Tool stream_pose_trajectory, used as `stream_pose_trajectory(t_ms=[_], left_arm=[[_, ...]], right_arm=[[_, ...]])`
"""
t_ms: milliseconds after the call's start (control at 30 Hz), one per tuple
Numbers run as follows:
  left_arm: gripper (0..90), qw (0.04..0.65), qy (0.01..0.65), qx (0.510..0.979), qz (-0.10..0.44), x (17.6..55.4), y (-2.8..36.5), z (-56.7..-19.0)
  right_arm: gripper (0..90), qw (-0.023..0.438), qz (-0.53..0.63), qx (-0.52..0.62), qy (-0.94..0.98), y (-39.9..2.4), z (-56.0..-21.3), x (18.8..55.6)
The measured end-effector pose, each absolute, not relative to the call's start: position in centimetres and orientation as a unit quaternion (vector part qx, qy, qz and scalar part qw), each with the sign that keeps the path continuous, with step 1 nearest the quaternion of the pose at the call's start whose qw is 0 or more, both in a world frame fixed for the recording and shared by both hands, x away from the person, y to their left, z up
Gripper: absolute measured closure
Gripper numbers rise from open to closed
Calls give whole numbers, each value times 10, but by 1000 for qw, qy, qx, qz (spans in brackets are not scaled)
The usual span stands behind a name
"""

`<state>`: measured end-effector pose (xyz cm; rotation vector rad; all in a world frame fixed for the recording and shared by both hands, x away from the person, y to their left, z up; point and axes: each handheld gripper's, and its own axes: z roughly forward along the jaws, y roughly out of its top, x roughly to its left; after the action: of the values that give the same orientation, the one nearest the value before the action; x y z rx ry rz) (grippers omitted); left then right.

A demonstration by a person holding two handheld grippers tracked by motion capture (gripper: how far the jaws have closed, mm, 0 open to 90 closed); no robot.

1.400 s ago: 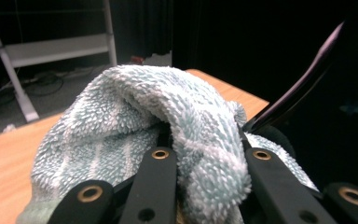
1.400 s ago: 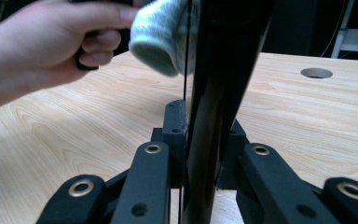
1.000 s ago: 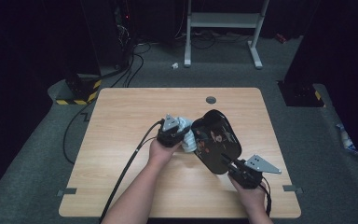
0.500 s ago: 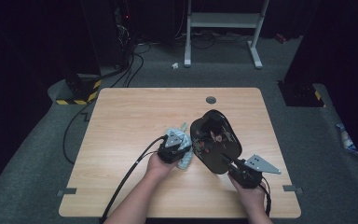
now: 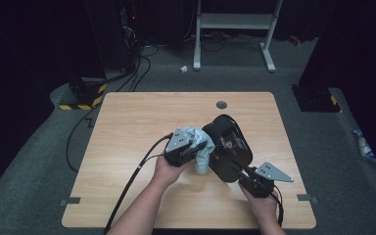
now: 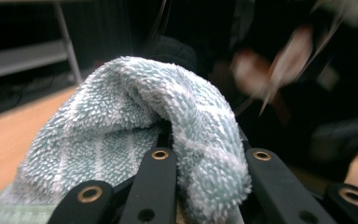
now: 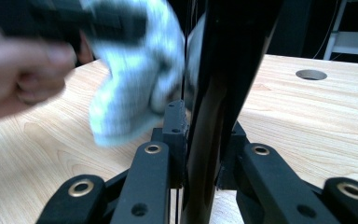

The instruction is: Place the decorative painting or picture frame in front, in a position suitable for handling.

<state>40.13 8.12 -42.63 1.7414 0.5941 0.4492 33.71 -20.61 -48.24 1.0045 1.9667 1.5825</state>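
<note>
High view, centre of frame: the left hand-held gripper pinches a pale blue towel against a black paddle-shaped object, which the right hand-held gripper clamps at lower right.

A pale blue terry cloth presses against a glossy black pan tilted above the table.

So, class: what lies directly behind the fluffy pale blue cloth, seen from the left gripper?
Behind the fluffy pale blue cloth clamped in the left gripper stands the glossy black oval object. The cloth hides the part it covers.
</note>
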Motion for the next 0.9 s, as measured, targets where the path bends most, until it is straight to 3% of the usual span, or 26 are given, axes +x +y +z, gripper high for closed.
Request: stream_pose_trajectory(t_ms=[500, 700, 900], left_arm=[[797, 663, 150, 696, 229, 375, 40, -322], [796, 665, 149, 693, 236, 387, 26, -305], [796, 641, 180, 710, 229, 412, 25, -315]], right_arm=[[783, 213, 568, 360, 709, -206, -482, 337], [783, 214, 567, 359, 710, -206, -482, 337], [782, 213, 567, 359, 710, -206, -482, 337]])
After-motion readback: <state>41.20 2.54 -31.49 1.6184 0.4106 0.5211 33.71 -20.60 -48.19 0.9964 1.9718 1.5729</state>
